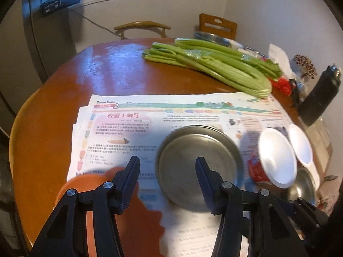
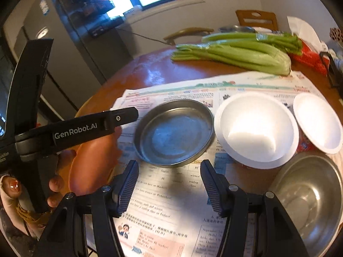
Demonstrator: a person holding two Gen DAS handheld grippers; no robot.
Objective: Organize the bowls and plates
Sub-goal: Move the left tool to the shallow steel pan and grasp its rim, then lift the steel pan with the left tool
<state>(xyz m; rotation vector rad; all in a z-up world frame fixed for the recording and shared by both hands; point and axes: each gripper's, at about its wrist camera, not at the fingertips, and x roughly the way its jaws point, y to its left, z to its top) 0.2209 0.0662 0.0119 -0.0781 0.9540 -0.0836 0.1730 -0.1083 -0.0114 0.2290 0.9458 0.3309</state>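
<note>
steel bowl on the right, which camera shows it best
The right wrist view. There the steel bowl fills the lower right corner, near and large, with its rim and shiny inside in plain sight. In the left wrist view the same bowl is only a small sliver at the right edge, partly hidden behind the large white bowl.

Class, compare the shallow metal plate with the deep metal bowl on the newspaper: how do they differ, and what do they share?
The metal plate is shallow with a flat bottom; the metal bowl is deep and rounded. The metal plate sits left of the white bowls; the metal bowl sits nearer the camera, on their right. Both are round, grey metal, upright, empty, and rest on the newspaper.
</note>
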